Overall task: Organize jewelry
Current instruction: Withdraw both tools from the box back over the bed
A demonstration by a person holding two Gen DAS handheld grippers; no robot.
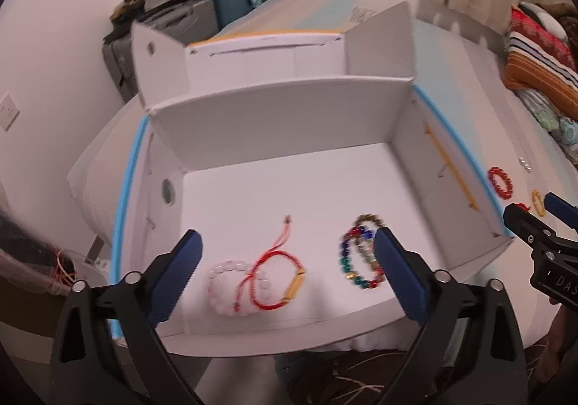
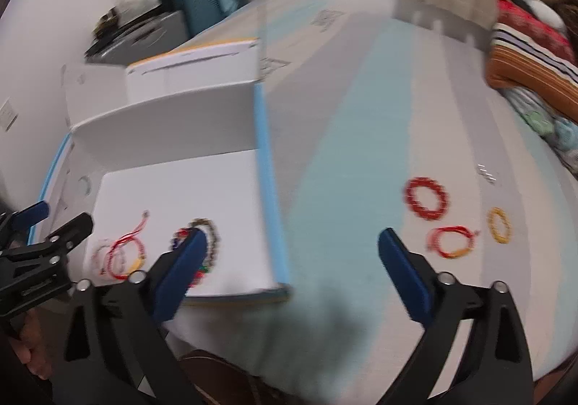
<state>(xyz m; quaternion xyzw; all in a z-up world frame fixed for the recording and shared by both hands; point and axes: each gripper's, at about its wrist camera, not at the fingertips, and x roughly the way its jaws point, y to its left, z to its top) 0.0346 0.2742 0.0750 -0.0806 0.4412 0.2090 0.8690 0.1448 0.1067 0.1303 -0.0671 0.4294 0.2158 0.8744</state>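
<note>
Both tongs gape empty: left gripper [image 1: 287, 262] above the box [image 1: 289, 184], right gripper [image 2: 292, 255] left of the red bracelet [image 2: 426, 198]. Snatch carelessly, and neighbouring bracelets could tangle.

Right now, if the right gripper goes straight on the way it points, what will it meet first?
Probably the bare surface: the right gripper is open and empty, and nothing lies between its fingers. The white box is to its left, the red cord bracelet to its right. Depth is unclear.

white box [image 1: 289, 184], red bracelet [image 2: 426, 198], yellow bracelet [image 2: 500, 225]
</note>
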